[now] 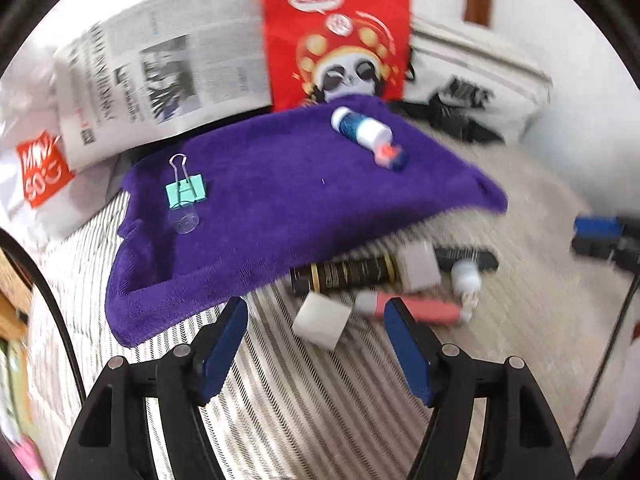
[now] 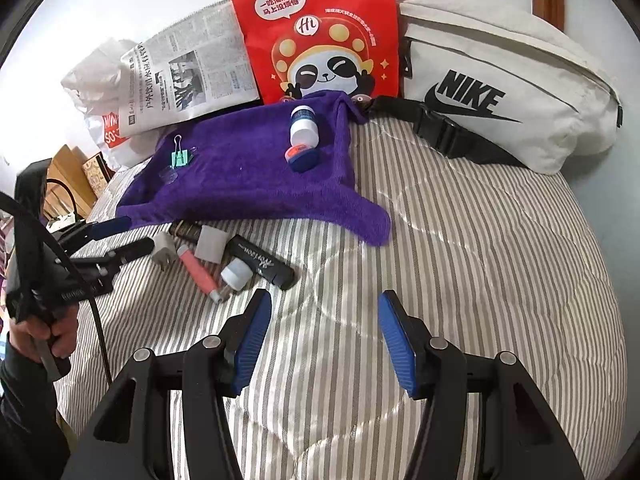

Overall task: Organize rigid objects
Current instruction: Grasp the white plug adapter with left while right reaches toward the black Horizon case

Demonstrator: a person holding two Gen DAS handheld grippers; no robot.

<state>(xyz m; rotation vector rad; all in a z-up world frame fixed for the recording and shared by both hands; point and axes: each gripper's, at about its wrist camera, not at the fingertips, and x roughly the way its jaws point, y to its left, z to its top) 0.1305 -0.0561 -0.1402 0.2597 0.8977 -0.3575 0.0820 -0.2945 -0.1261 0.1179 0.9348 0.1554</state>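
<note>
Above the striped bedspread (image 2: 460, 240), both tools (image 1: 316, 344) (image 2: 324, 336) tilt downward, jaws apart.

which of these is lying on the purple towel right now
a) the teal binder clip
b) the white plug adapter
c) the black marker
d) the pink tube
a: the teal binder clip rests on the purple towel near its left side, while the pink tube, black marker and white plug adapter all lie on the striped bedcover in front of the towel.
</note>
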